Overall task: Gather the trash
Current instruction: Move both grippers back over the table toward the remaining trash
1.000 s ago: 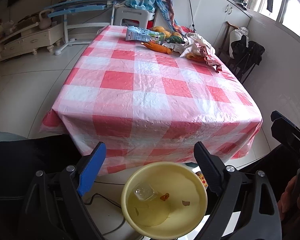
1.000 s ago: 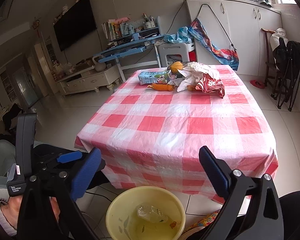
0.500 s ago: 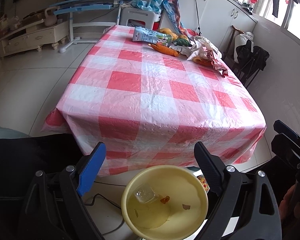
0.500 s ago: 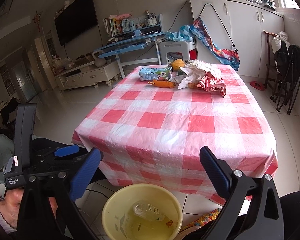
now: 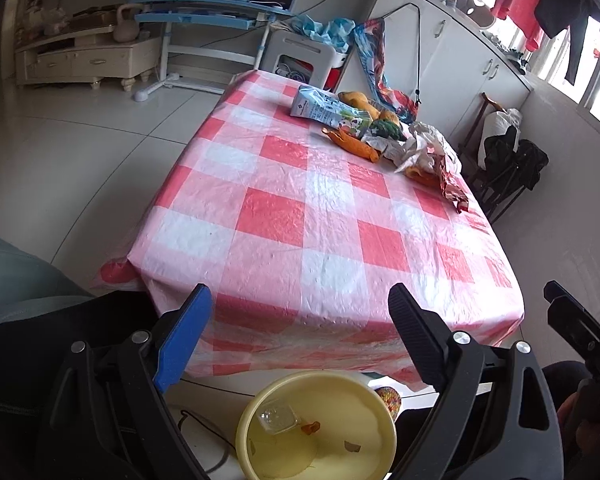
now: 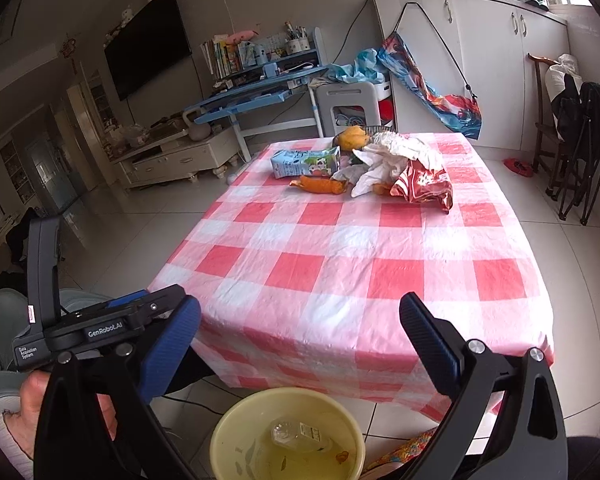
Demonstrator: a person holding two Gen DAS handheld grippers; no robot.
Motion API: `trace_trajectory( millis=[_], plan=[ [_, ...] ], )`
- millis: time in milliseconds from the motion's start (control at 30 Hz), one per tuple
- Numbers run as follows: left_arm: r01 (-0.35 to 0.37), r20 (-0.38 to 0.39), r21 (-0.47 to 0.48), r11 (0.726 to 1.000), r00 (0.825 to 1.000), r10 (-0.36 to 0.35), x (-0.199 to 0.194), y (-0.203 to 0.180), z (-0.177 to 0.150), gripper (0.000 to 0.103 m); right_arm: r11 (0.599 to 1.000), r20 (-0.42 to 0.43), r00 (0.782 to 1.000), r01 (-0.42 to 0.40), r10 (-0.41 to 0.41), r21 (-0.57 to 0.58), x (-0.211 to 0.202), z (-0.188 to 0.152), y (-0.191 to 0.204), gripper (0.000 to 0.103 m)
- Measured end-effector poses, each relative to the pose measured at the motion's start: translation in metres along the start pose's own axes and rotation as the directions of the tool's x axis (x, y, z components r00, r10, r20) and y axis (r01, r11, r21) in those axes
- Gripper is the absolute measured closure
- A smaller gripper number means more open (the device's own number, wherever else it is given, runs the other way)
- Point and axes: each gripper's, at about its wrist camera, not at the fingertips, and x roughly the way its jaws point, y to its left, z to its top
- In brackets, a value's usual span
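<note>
Left wrist view: left gripper (image 5: 300, 312) jaws wide, empty; yellow bin (image 5: 316, 424) at 6 o'clock. Right gripper (image 6: 300, 332) jaws wide, empty; trash pile (image 6: 384, 164) at 12 o'clock.

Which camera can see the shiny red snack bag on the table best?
The right wrist view. There the red snack bag faces the camera, showing its broad front with white print, beside the crumpled white paper. In the left wrist view the bag is edge-on, a thin crinkled strip partly behind the paper.

Trash pile (image 6: 376, 164) at table's (image 6: 340, 280) far end; bucket (image 6: 236, 428) below near edge.
</note>
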Motion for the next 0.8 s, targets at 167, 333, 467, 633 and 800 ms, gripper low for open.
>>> trace_trajectory(
  millis=[167,333,467,633,800],
  plan=[
    [-0.006,0.005,0.023,1.0,1.0,0.006,0.009,-0.007,0.013,0.017,0.999,0.014,0.999,0.037,-0.037,0.018,0.009,0.024,-0.023,0.008],
    [-0.009,-0.005,0.038,0.999,1.0,0.009,0.028,-0.014,0.035,0.017,0.994,-0.005,0.996,0.085,-0.085,0.071,0.027,0.051,-0.057,0.008],
    [-0.008,-0.026,0.043,0.999,1.0,0.009,0.052,-0.023,0.058,0.017,0.989,-0.052,0.992,0.119,-0.114,0.091,0.057,0.071,-0.08,0.008],
    [-0.007,-0.034,0.017,1.0,0.999,0.008,0.091,-0.037,0.097,0.017,0.985,-0.128,0.983,0.142,-0.128,0.102,0.107,0.09,-0.105,0.008],
    [-0.048,-0.061,-0.037,0.998,0.997,0.046,0.143,-0.044,0.132,0.017,0.98,-0.169,0.98,0.132,-0.106,0.152,0.144,0.102,-0.128,0.008]
  ],
)
